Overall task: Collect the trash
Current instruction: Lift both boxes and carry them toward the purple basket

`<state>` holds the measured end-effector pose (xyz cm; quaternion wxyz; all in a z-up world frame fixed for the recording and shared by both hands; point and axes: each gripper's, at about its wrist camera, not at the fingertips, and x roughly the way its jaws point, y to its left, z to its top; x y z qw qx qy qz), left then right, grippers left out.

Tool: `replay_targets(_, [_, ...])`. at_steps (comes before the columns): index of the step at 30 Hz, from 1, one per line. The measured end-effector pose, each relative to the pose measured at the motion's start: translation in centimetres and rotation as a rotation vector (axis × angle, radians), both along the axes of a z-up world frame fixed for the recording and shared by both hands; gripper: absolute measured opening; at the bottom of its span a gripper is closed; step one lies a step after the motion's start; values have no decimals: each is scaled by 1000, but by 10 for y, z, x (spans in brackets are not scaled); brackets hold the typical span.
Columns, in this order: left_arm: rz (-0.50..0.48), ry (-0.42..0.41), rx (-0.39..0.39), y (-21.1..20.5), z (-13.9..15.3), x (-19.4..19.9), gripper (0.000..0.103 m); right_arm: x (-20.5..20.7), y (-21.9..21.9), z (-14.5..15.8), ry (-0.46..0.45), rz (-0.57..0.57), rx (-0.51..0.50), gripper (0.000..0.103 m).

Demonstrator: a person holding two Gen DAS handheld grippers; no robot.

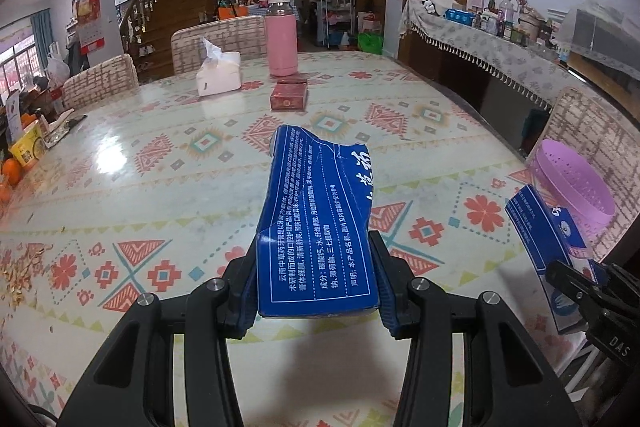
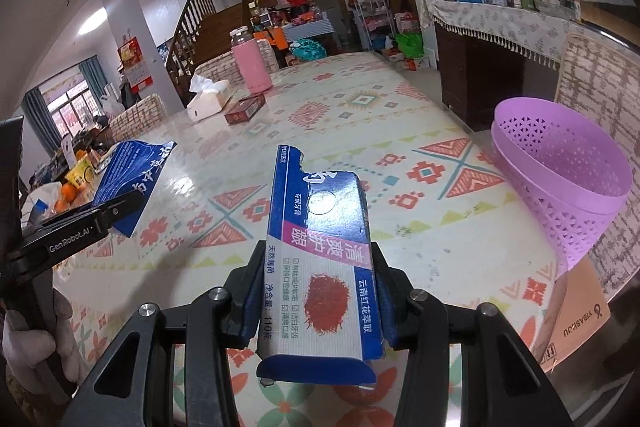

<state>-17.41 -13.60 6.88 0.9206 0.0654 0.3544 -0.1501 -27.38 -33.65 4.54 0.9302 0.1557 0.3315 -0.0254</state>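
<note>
Toothpaste boxes, both torn, sit clamped in each gripper's jaws, left [image 1: 316,267] and right [image 2: 316,291]; crushed card may slip short of the purple basket [image 2: 560,183].

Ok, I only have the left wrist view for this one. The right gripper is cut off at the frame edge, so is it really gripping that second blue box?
Observer: Yes. In the right wrist view the right gripper is shut on the blue and white box, with a pad against each side. The box's far end is torn.
Operator: And the purple basket, is anything in it?
Observer: The purple basket stands near the right edge of the table. The part of its inside that shows holds nothing.
Operator: Is anything next to it?
Observer: A tan cardboard carton shows just below the basket, past the table edge.
</note>
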Motion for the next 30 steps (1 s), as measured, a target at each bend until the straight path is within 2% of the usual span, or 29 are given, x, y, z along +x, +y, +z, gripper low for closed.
replay_targets(12, [6, 10, 2, 7, -5, 0, 46, 2, 14, 2, 0, 15, -20, 51])
replay_targets(30, [-19, -7, 22, -1, -4, -12, 46, -8, 3, 5, -26, -5, 2, 51])
